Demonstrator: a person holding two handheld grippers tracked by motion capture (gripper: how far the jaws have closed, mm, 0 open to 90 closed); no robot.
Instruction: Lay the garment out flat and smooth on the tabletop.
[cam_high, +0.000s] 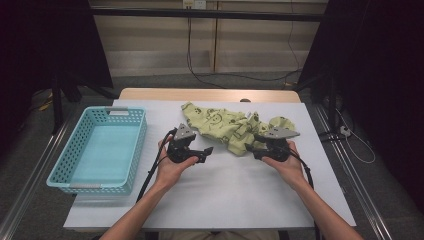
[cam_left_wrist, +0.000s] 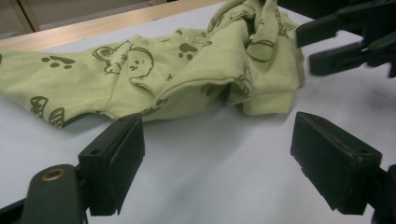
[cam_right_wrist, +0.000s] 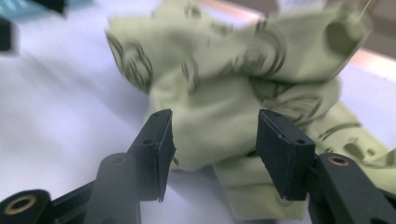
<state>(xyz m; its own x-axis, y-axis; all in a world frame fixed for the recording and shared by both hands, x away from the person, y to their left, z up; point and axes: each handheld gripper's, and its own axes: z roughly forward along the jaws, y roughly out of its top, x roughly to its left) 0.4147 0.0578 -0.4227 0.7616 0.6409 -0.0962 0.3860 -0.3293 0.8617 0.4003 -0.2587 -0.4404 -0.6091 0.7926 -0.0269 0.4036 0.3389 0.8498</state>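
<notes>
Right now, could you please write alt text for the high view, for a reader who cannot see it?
A person's two hands each hold a black gripper over a white table sheet, the left gripper open beside, and the right gripper at the edge of, a crumpled light-green printed cloth. An empty light-blue perforated plastic basket sits at the left.

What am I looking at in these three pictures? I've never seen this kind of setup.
A person sits at a white table and holds a hand tool with two black jaws in each hand: the left gripper and the right gripper. The wide picture comes from a camera above the table. The other two come from cameras on the grippers, looking out between the jaws. A crumpled green cloth with dark cartoon prints lies on the table, and a light blue basket, with nothing in it, stands to the left. Both grippers are open. The right one has a fold of the cloth between its jaws but is not yet closed on it.
</notes>
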